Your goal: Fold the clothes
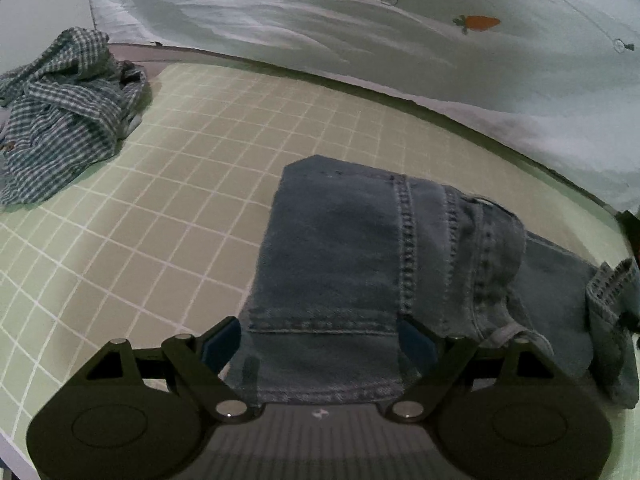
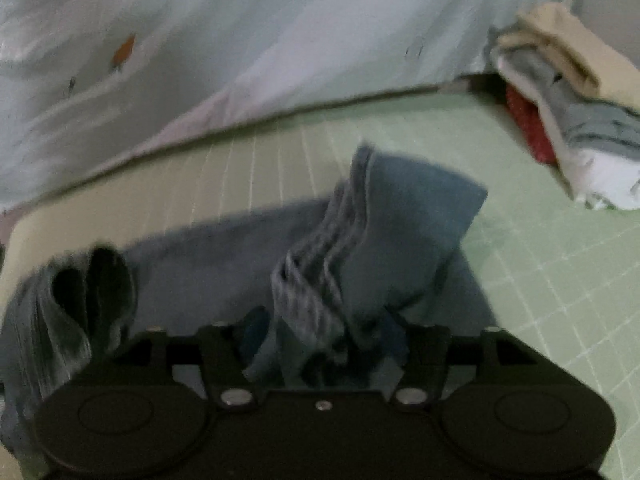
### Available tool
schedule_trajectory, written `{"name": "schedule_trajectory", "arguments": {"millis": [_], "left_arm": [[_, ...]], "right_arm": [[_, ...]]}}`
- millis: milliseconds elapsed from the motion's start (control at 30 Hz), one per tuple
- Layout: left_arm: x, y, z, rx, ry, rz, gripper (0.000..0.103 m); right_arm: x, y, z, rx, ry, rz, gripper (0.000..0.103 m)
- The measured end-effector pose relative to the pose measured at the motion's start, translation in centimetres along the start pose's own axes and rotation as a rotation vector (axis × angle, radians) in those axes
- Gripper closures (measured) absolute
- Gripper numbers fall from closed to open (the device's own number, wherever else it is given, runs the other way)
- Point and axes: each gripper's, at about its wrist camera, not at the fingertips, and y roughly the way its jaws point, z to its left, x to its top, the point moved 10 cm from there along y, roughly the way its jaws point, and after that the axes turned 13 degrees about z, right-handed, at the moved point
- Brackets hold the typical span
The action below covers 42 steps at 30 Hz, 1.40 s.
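Observation:
Blue denim jeans [image 1: 360, 248] lie folded on the green grid mat [image 1: 160, 208]. My left gripper [image 1: 320, 340] is open, its blue-padded fingers spread on either side of the jeans' near hem. In the right wrist view my right gripper [image 2: 324, 340] is shut on a bunched fold of the jeans [image 2: 392, 232] and holds it lifted above the rest of the denim. The right view is blurred.
A crumpled green-checked shirt [image 1: 60, 120] lies at the mat's far left. A stack of folded clothes [image 2: 572, 120] sits at the far right. A pale sheet with carrot prints [image 1: 400, 20] hangs behind the mat.

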Motion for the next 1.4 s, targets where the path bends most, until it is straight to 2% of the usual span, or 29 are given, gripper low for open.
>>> {"name": "schedule_trajectory", "arguments": {"millis": [167,233,333,400,433,467,533,600,700,800,900,933,967,1033,1067,1100,1167,1200,1267,1333,1400], "left_arm": [[1.0,0.6,0.6,0.013,0.017,0.005,0.016],[1.4,0.9,0.7,0.016,0.025,0.007,0.016],[1.8,1.2,0.9,0.017,0.03,0.01,0.016],[2.0,1.5,1.2,0.014,0.025,0.013,0.016],[2.0,1.7,1.3,0.012,0.019,0.017,0.016],[2.1,1.9,1.5,0.009,0.011,0.022,0.016],[2.2,2.3,1.7,0.0,-0.003,0.029,0.016],[2.3,2.6,1.9,-0.008,-0.012,0.033,0.016],[2.6,2.5,2.1,-0.003,-0.01,0.021,0.016],[2.9,2.4,2.3,0.005,-0.014,0.012,0.016],[2.8,2.7,2.5,0.003,-0.027,0.02,0.015],[2.8,2.7,2.5,0.004,-0.03,0.024,0.015],[2.7,2.8,2.5,0.005,-0.032,0.027,0.015],[2.8,2.7,2.5,0.014,-0.019,0.022,0.015],[2.8,2.5,2.5,0.021,-0.006,0.016,0.015],[2.8,2.5,2.6,0.026,-0.002,0.013,0.014],[2.8,2.5,2.8,0.037,0.005,0.007,0.011],[2.8,2.6,2.9,0.032,-0.003,0.012,0.011],[2.8,3.1,3.1,0.019,-0.028,0.027,0.011],[3.0,3.5,3.1,0.012,-0.038,0.037,0.011],[3.2,4.0,3.0,0.005,-0.043,0.046,0.01]], "right_arm": [[2.9,1.4,1.1,-0.046,-0.037,-0.037,0.021],[3.3,3.5,1.3,-0.079,-0.039,-0.001,0.021],[3.0,6.6,0.5,-0.119,0.033,0.09,0.022],[2.7,7.9,-0.3,-0.149,0.084,0.122,0.029],[2.7,8.0,-0.6,-0.153,0.096,0.112,0.037],[2.8,7.8,-0.7,-0.145,0.102,0.099,0.06],[3.0,7.6,-0.8,-0.093,0.109,0.094,0.093],[3.4,6.7,-0.6,-0.087,0.091,0.068,0.093],[4.1,3.8,2.2,-0.08,-0.03,-0.015,0.094],[4.3,1.0,6.5,-0.025,-0.183,-0.096,0.094],[2.1,1.2,11.9,0.073,-0.383,-0.092,0.094],[0.8,2.2,13.3,0.098,-0.437,-0.056,0.092],[-0.2,3.3,14.1,0.114,-0.462,-0.016,0.082],[-1.9,5.5,14.0,0.122,-0.392,0.084,0.064],[-2.4,6.0,13.7,0.127,-0.344,0.114,0.06],[-2.6,5.8,13.3,0.138,-0.3,0.115,0.057],[-2.1,4.7,11.8,0.147,-0.24,0.085,0.038],[-1.6,4.2,11.0,0.14,-0.212,0.065,0.035],[-0.7,3.5,8.8,0.098,-0.147,0.027,0.024],[-0.1,3.7,6.2,0.024,-0.094,0.013,0.019],[-0.6,5.0,3.9,-0.078,-0.104,0.055,0.019]]}}
